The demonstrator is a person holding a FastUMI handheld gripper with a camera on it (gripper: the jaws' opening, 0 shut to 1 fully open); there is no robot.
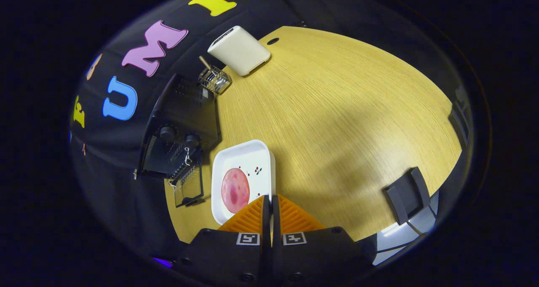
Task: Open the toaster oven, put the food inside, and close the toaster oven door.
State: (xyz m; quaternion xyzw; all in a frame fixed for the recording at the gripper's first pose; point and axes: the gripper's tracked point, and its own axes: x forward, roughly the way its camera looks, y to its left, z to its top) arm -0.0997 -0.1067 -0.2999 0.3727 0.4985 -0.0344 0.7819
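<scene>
Gripper view looks down on a wooden worktop [337, 110] with the tool [270, 202] high above it, fingers nearly closed together and gripping nothing. Just ahead of the fingertips sits a white tray [236, 152] carrying the food [235, 190], a round pink slice that lies close to the left finger. Beside the tray stands the black toaster oven [181, 127], whose glass door [188, 188] appears folded down flat toward the tray. Judging from that, the opening step looks done, while the food is not yet loaded and the door is left to shut. Beyond the oven are a wire basket [214, 79] and a cream box [238, 50].
</scene>
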